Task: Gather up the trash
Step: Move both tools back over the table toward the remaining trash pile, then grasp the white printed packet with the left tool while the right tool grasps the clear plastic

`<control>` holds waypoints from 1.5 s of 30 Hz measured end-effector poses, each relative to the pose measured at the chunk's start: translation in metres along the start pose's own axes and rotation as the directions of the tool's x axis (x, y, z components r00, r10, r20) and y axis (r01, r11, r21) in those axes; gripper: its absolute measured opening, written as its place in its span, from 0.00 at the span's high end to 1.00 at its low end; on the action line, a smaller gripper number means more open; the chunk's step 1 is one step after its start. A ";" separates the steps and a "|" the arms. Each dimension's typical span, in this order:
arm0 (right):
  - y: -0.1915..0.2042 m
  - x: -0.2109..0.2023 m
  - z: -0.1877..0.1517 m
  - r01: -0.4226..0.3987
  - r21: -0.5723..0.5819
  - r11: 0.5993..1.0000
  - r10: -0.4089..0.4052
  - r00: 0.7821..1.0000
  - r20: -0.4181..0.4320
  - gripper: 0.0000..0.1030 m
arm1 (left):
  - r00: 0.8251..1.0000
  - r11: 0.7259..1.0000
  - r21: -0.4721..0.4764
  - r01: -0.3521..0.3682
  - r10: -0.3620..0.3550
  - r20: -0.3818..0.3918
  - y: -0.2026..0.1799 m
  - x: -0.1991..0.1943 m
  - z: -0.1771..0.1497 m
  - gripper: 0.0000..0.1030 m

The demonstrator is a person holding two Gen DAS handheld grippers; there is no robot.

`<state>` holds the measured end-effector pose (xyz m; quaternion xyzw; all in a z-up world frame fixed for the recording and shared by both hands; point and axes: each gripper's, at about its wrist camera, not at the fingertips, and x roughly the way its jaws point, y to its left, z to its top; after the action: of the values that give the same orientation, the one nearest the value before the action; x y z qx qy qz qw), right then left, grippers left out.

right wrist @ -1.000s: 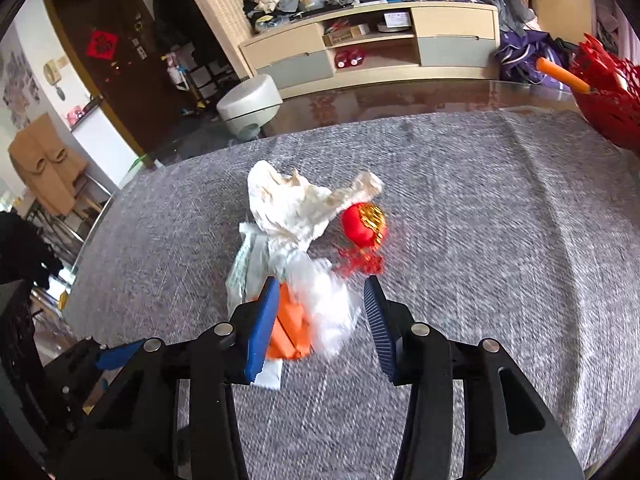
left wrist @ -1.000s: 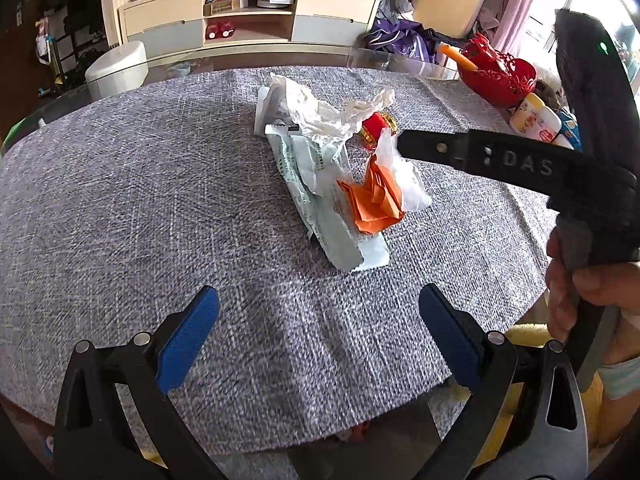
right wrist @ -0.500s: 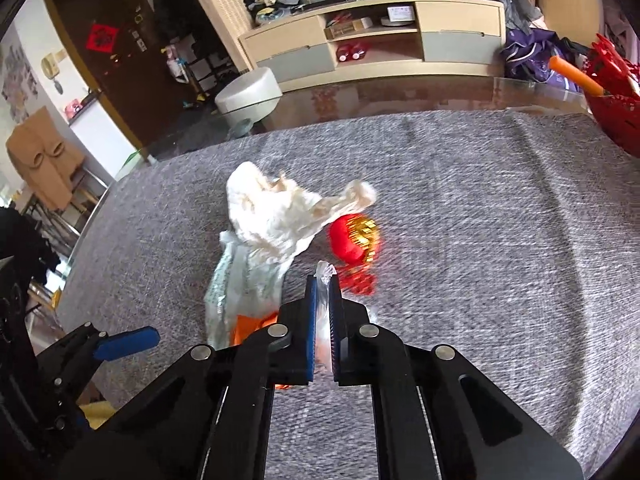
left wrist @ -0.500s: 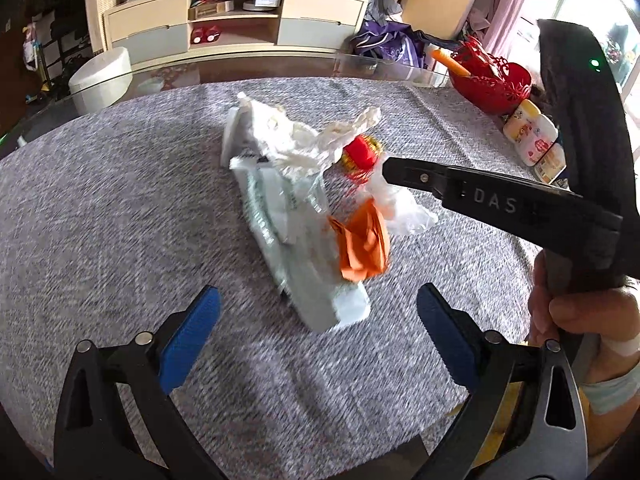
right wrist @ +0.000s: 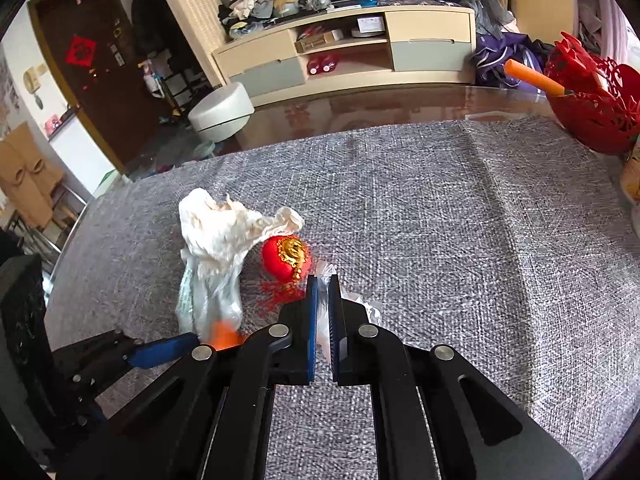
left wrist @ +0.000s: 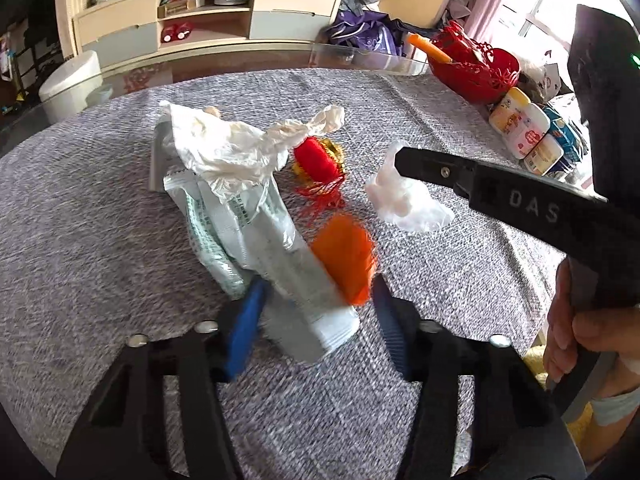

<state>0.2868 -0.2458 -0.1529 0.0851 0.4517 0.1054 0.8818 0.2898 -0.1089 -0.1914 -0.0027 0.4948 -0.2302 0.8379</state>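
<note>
On the grey-cloth surface point(right wrist: 460, 220), trash lies clustered left of centre. Right gripper point(right wrist: 323, 316): jaws pressed together, pinching a clear plastic scrap point(left wrist: 404, 200), right of the red ornament point(right wrist: 286, 258). Left gripper point(left wrist: 316, 312): jaws closing around the pale green wrapper point(left wrist: 256, 236) and orange wrapper point(left wrist: 346, 256), pads not yet pressing. Crumpled white bag point(left wrist: 228, 148) lies at the far end.

right gripper point(right wrist: 323, 300) pinching white plastic scrap point(right wrist: 362, 304), grey tablecloth point(right wrist: 460, 216)
</note>
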 end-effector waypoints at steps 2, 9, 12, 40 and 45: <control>-0.001 0.001 0.000 0.000 0.001 1.000 0.000 1.000 -0.004 0.94 | 1.000 1.000 0.004 -0.002 0.002 0.002 -0.002 0.003 0.002 0.61; -0.006 0.002 -0.008 0.000 0.003 1.000 0.000 1.000 -0.012 0.94 | 0.999 0.999 0.009 -0.042 0.042 0.025 -0.005 -0.001 0.006 0.57; -0.009 0.000 -0.008 -0.003 0.006 1.000 0.003 1.000 -0.009 0.94 | 0.999 0.999 0.010 -0.045 0.045 0.019 -0.006 0.000 0.005 0.57; -0.005 0.001 -0.014 -0.018 -0.008 1.000 0.017 1.000 -0.021 0.93 | 0.995 0.994 0.055 -0.091 0.089 0.041 0.000 -0.004 -0.019 0.70; -0.007 0.001 -0.015 -0.014 -0.008 1.000 0.014 1.000 -0.022 0.94 | 0.998 0.999 0.018 -0.052 0.051 0.045 0.008 -0.002 -0.014 0.89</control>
<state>0.2761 -0.2509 -0.1643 0.0838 0.4604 0.1143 0.8763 0.2799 -0.0980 -0.1986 0.0129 0.4738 -0.2133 0.8543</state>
